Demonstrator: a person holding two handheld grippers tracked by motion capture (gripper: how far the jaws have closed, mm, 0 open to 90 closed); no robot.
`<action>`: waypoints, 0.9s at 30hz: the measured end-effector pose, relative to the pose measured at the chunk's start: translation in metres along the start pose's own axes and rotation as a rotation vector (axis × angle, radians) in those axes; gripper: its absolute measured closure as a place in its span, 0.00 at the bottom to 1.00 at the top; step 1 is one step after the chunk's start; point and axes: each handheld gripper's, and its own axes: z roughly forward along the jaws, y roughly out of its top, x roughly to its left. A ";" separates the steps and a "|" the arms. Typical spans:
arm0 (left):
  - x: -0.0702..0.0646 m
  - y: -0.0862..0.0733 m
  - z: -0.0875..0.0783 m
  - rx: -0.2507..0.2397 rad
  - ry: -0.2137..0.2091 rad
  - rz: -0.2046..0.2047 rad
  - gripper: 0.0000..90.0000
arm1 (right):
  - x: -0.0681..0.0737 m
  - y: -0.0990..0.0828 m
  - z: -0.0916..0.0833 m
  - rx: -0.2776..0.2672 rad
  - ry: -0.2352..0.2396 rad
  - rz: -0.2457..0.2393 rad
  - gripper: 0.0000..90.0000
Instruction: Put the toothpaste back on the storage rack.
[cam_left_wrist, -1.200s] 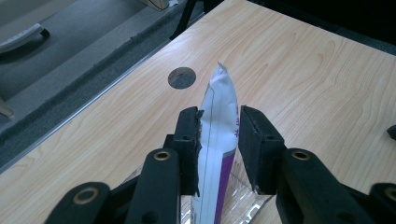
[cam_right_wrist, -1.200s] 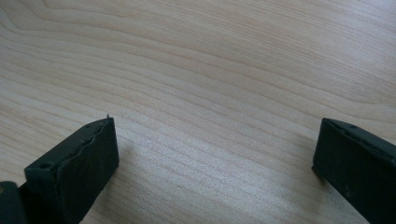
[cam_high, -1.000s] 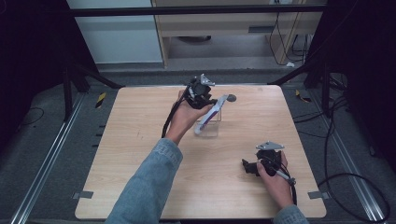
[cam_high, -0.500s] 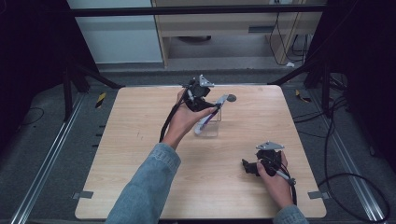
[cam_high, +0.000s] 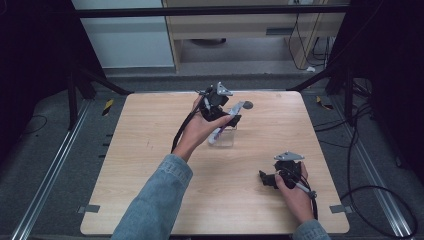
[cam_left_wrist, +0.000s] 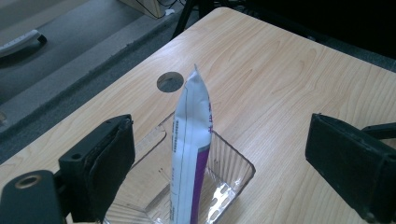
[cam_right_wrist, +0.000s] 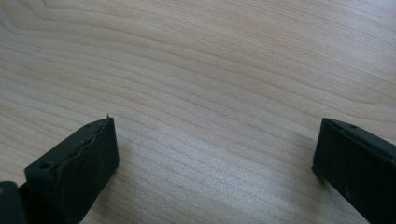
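A white and purple tube (cam_left_wrist: 191, 140) stands tilted in a clear plastic container (cam_left_wrist: 233, 172) on the wooden table, its flat sealed end up. My left gripper (cam_left_wrist: 222, 135) hangs just over it; its jaws have just been opening and stand wide on both sides of the tube, with neither pad touching it. In the high view the left gripper (cam_high: 231, 118) is at the table's far middle, above the container (cam_high: 226, 139) and tube (cam_high: 219, 133). My right gripper (cam_high: 265, 177) rests open near the front right, and between its jaws (cam_right_wrist: 215, 149) lies bare wood.
A round hole (cam_high: 247, 105) in the tabletop lies just beyond the container, also seen past the tube as the hole (cam_left_wrist: 169, 81). The table's far edge (cam_high: 210, 93) is close behind the left hand. A cable trails from each gripper.
The left hand has shifted slightly over the container, and its jaws have let go of the tube, which stays leaning in the container. The right hand has not moved.
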 end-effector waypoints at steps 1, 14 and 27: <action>0.001 -0.002 -0.001 -0.004 -0.003 -0.005 0.09 | 0.000 0.000 0.000 -0.001 0.002 0.004 0.00; 0.007 -0.036 -0.025 -0.019 0.014 -0.034 0.05 | 0.000 -0.001 0.000 -0.001 -0.004 -0.004 0.01; -0.001 -0.079 -0.036 -0.047 0.046 -0.030 0.06 | 0.000 -0.001 0.000 -0.001 -0.004 -0.006 0.00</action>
